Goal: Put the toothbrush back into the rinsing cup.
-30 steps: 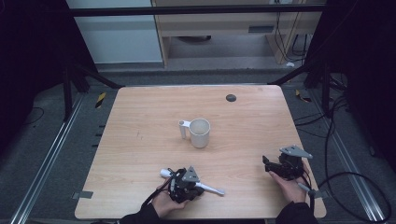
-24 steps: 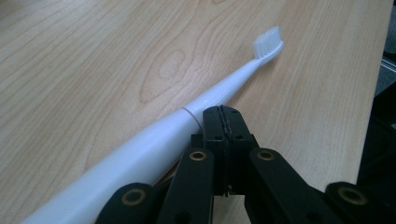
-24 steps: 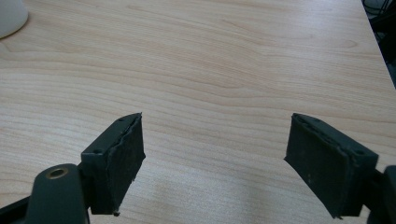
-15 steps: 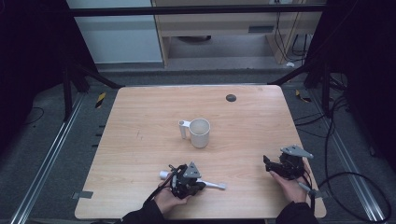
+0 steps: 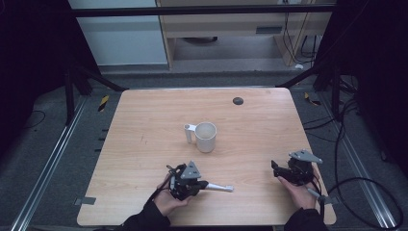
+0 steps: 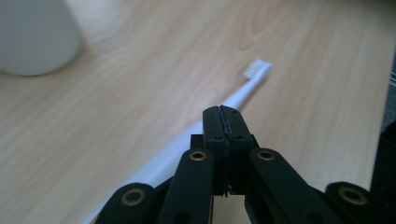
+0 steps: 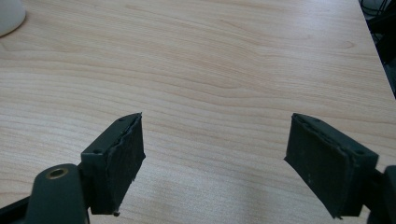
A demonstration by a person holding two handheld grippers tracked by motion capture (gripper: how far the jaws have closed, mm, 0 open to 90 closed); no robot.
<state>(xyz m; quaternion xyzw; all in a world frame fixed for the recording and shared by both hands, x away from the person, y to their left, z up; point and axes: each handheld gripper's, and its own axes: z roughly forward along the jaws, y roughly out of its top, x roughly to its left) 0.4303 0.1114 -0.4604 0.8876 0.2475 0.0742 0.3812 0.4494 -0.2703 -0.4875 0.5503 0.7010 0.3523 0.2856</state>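
A white toothbrush sticks out to the right of my left gripper, near the table's front edge. In the left gripper view the jaws are pressed together, and the toothbrush runs out from behind their tips, bristles far and blurred. A white mug stands upright mid-table with its handle to the left, also in the left gripper view's top left corner. My right gripper rests at the front right. Its jaws are wide apart over bare wood.
The wooden table has a small dark round disc near its back edge. The mug's base shows at the right gripper view's top left. Cables lie on the floor to the right of the table.
My left gripper has lifted a little with the toothbrush, whose far tip has risen off the wood. The brush's rear end at the gripper's left is now hidden. The right gripper has stayed put.
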